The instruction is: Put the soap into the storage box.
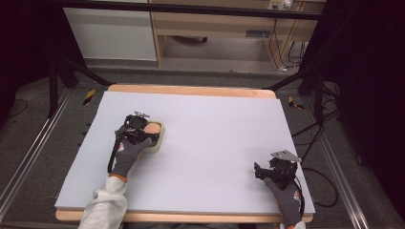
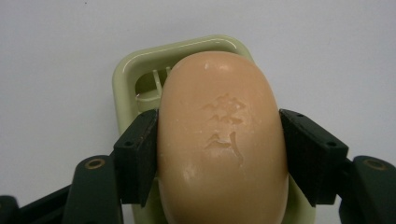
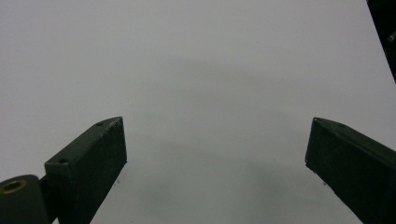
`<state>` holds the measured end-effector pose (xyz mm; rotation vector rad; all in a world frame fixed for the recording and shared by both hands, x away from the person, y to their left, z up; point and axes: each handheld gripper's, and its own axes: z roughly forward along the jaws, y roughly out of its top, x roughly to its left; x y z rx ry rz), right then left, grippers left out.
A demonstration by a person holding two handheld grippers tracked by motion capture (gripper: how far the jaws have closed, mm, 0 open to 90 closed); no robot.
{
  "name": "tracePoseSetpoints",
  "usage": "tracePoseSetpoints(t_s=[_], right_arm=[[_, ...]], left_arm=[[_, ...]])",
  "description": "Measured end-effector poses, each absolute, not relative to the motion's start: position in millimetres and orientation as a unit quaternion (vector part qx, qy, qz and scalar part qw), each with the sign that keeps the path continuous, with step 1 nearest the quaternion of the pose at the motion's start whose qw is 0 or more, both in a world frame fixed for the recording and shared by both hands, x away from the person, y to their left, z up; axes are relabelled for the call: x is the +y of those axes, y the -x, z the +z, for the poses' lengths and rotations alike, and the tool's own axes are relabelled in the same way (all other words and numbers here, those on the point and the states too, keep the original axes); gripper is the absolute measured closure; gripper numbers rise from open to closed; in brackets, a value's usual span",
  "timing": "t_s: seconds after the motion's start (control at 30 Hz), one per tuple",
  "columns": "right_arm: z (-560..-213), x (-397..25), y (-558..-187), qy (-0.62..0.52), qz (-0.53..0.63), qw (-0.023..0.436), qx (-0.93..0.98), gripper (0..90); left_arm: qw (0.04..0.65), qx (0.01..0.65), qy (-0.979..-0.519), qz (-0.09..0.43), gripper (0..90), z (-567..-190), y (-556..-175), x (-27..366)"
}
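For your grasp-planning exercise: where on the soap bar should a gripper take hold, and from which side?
Grip the soap bar across its narrow middle, from above, as the left gripper does: its long flanks give two opposed faces, while the rounded ends would slip and the soap dish rim blocks low approaches.

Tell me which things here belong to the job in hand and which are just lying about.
In the job:
- peach oval soap bar, clamped at its sides by the left gripper
- pale green plastic soap dish beneath it

Not in the job:
- right gripper, jaws wide apart over bare table
- pale grey table sheet
- wooden cabinet behind the table
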<state>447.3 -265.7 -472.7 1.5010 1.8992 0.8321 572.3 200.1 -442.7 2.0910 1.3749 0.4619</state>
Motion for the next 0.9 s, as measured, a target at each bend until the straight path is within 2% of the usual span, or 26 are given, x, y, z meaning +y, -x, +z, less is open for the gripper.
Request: tracePoseSetpoints(t_s=[0.67,0.73,0.9], right_arm=[[-473,-266,-447,-0.559,0.309,0.290,0.713,5.7],[-473,-266,-447,-0.560,0.310,0.289,0.712,5.7],[-473,-265,-447,-0.560,0.309,0.290,0.712,5.7]], left_arm=[[0.285,0.518,-0.786,0.179,30.8,-444,-569,200],[0.294,0.519,-0.782,0.181,27.1,-442,-568,200],[0.308,0.510,-0.782,0.181,27.5,-433,-562,204]])
